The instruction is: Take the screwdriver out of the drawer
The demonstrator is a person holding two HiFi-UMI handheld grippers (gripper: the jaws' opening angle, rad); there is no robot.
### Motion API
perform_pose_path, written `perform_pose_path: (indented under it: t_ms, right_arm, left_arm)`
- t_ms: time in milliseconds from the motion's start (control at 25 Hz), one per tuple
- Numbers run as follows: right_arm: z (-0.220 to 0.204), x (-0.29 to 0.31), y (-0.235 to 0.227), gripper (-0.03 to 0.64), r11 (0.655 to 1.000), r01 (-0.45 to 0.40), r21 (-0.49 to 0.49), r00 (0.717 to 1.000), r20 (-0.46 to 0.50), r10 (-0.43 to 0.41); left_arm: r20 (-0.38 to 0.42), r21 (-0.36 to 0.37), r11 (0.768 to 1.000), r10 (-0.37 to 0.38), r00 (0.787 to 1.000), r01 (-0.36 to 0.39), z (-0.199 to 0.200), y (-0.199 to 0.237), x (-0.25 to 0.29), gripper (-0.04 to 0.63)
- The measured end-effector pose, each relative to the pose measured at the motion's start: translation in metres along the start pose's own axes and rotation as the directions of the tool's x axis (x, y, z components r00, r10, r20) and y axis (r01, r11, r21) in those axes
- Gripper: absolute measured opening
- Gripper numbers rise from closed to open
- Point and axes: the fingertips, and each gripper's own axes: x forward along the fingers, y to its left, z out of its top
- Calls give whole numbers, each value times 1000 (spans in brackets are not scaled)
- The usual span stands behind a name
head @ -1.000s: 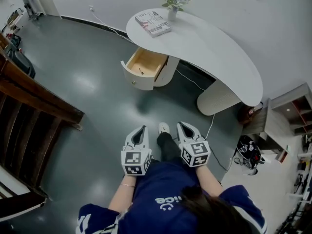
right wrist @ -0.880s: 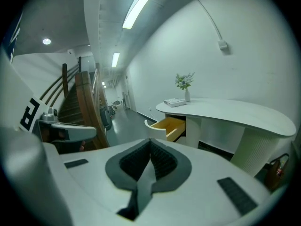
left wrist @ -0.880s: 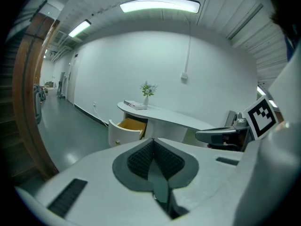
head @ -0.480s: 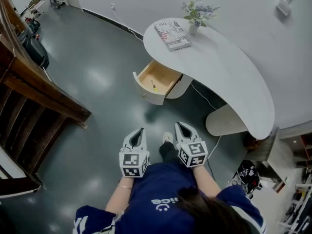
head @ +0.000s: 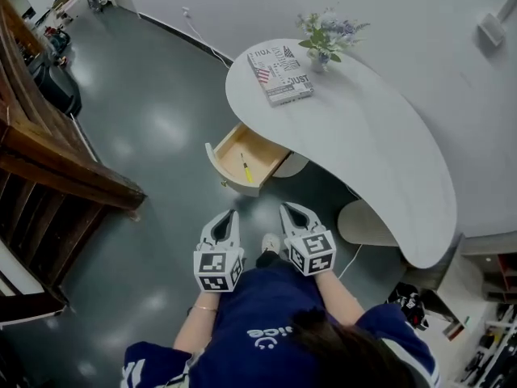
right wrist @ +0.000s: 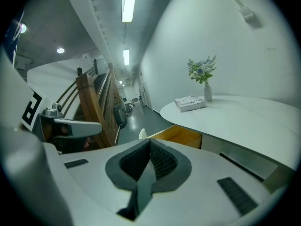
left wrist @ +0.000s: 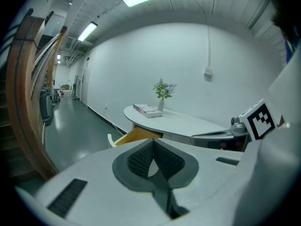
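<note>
both of your tongs are closed and empty (pads meet at the tips): left tongs (head: pixel 230 213), right tongs (head: pixel 285 208). the screwdriver (head: pixel 245 168) lies in the open drawer (head: pixel 239 186) beneath the surface (head: pixel 363 128), well apart from them.

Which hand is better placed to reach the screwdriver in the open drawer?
Left, probably: in the head view the left claw sits almost straight below the screwdriver, the right claw further aside. Both are shut, empty, and short of the drawer.
</note>
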Motion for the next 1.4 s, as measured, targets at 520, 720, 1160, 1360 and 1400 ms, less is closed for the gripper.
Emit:
perform_pose_path:
  t_ms: [520,720,1160,1360,1400]
  right_arm:
    - [13,31,-61,8,996,-88,9,995,-42,88]
    - [16,44,-58,8,992,-126,-12,990,-72,124]
    - [29,105,-64,8,995,-98,0,983,-157,97]
    - [41,145,-55,8,997,-83,1,974,-212,81]
    - [41,153,-55,8,997,-77,-3,972,-224,74]
  left_arm:
    - [-25,36,999,38,999,-37,22,-21,72,5]
    - [-35,22,998,64,997,-63,23,-10,79,5]
    - [-61,4,996,88,994,-88,46,71,124,5]
    - [-101,16,1000,8,995,-7,58,96,154,5]
    - [-106,13,1000,-6,994,7,59,100,160,5]
